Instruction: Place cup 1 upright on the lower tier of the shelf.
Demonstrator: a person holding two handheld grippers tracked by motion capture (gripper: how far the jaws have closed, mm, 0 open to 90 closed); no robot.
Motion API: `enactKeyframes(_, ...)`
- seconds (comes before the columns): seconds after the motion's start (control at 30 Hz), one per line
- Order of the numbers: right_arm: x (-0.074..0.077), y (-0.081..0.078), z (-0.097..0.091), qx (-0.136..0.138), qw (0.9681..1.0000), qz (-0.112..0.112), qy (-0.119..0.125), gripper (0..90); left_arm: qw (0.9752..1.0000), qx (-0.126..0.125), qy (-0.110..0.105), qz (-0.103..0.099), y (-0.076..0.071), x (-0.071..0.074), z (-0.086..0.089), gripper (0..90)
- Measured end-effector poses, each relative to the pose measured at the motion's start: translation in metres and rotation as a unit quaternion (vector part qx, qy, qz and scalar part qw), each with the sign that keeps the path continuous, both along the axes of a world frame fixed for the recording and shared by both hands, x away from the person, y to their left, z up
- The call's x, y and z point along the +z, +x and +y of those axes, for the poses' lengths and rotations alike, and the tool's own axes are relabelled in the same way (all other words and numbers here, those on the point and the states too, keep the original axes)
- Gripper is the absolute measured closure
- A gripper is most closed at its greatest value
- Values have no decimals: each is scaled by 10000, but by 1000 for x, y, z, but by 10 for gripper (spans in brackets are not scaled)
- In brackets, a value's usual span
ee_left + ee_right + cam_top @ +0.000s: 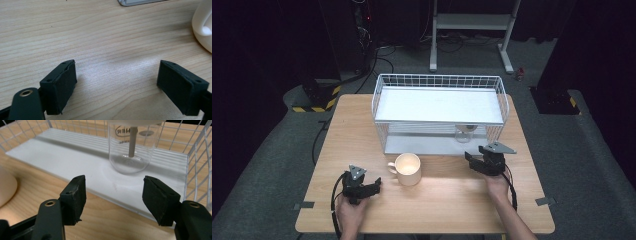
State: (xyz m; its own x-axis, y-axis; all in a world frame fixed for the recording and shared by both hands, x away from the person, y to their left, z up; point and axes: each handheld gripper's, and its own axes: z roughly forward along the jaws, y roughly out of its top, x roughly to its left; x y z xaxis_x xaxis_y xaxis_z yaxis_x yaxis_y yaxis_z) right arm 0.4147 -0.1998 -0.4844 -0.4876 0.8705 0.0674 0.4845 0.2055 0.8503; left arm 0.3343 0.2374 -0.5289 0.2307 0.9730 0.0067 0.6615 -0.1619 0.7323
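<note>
My right gripper hangs with its matte black jaws apart and empty over the pale grained table. Just beyond them a clear glass beaker stands upright on the smooth white lower shelf of the wire rack, an off-white rod standing in it.

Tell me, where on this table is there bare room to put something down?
The table's front strip between the two hands is bare, and so is its left side beside the wire rack. It is crowded between mug and rack, and around the glass beaker on the lower shelf.
</note>
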Motion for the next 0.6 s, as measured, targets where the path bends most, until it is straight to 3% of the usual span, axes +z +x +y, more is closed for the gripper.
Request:
enactKeyframes(0.1,-1,-4,-2,19,10000,-40,-50,354,10000,-3,6,-7,0,0,0,160)
enactKeyframes(0.6,-9,-26,-30,-163,9997,-102,179,351,10000,4,0,-10,0,0,0,160)
